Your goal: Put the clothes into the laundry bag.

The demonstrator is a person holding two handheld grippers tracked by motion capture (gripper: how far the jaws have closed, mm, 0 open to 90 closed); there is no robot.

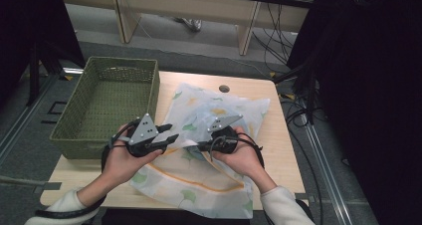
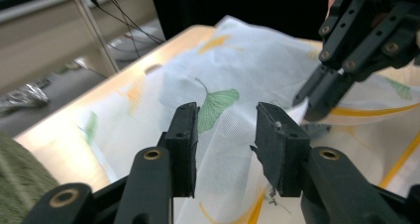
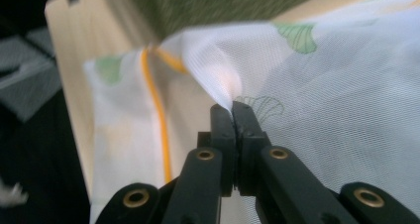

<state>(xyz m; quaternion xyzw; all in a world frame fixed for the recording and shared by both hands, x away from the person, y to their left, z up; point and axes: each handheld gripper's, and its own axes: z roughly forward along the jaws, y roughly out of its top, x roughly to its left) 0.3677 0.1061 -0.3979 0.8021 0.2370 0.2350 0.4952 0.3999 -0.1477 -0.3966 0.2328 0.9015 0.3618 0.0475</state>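
So we've got a white mesh bag (image 1: pixel 219 115) with green ginkgo-leaf prints and an orange-yellow trim line spread over most of the wooden table (image 1: pixel 283 145), its near edge hanging at the table's front. Looks like a laundry-style net bag; we can't tell from any angle whether anything is inside it, though it does puff up a bit in the middle.

Our right gripper (image 1: pixel 195 146) is clamped tight on a pinch of that mesh. In the right gripper view the two black jaws meet with a little peak of white fabric (image 3: pixel 225 87) squeezed between them, and the cloth tents up from there. The orange trim (image 3: pixel 161 130) runs just off to the left of the pinch in that view.

Our left gripper (image 1: pixel 171 133) is a different story: jaws partway apart, nothing between them. In the left gripper view the pads (image 2: pixel 185 135) hover above the mesh with a green leaf print (image 2: pixel 218 105) showing through the gap, and the right gripper (image 2: pixel 322 97) sits farther off at upper right, nipping the cloth. The two tools point at each other, tips close but not touching, over the bag's left-middle part.

Container-wise: a green woven basket (image 1: pixel 152 83) sits at the table's left, right next to the bag's left edge. Its bottom is in plain sight and it holds nothing.
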